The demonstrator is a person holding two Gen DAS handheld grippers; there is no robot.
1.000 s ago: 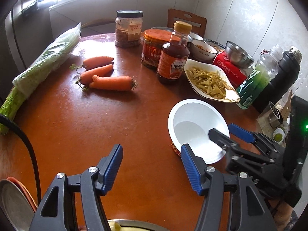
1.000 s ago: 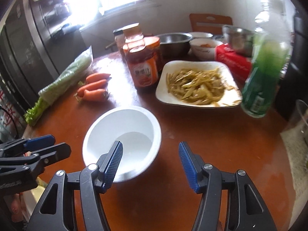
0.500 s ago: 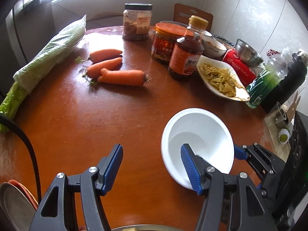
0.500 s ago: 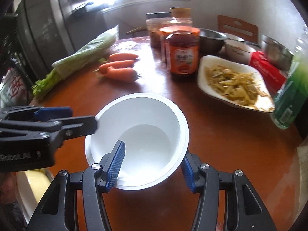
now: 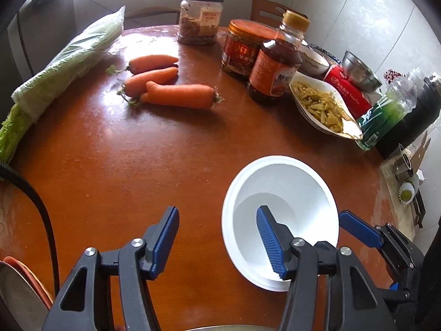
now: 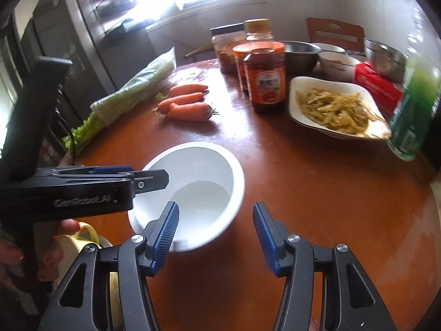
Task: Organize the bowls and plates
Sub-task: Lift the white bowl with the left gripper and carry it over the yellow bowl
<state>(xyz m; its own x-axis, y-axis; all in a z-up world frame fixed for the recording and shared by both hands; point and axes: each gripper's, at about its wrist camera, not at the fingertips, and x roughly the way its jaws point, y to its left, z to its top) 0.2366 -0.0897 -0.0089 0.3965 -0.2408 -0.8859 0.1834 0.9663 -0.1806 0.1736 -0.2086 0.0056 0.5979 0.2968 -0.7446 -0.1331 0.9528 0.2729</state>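
A white bowl (image 5: 281, 190) (image 6: 198, 171) sits tilted on the brown round table (image 5: 137, 165). My left gripper (image 5: 217, 238) straddles the bowl's left rim, one finger inside and one outside. Its jaws are closing, and table still shows between the outer pad and the rim. From the right wrist this gripper (image 6: 150, 173) shows side-on over the bowl. My right gripper (image 6: 215, 233) is open, its left finger in front of the bowl's near rim and its right finger clear of the wall. One of its fingers (image 5: 358, 229) lies just outside the bowl's right rim.
A white dish of yellow-green strips (image 5: 325, 110), a sauce bottle (image 5: 275, 71), jars, steel bowls (image 5: 361, 74), a green bottle (image 6: 413, 104), carrots (image 5: 171, 93) and bagged greens (image 5: 63, 66) crowd the far half. Stacked plates (image 5: 16, 284) sit near left, a yellow cup (image 6: 88, 237) under the hand.
The bowl has slid toward the left gripper with the right gripper. The left gripper's right finger now sits inside the bowl, and its jaws have narrowed.
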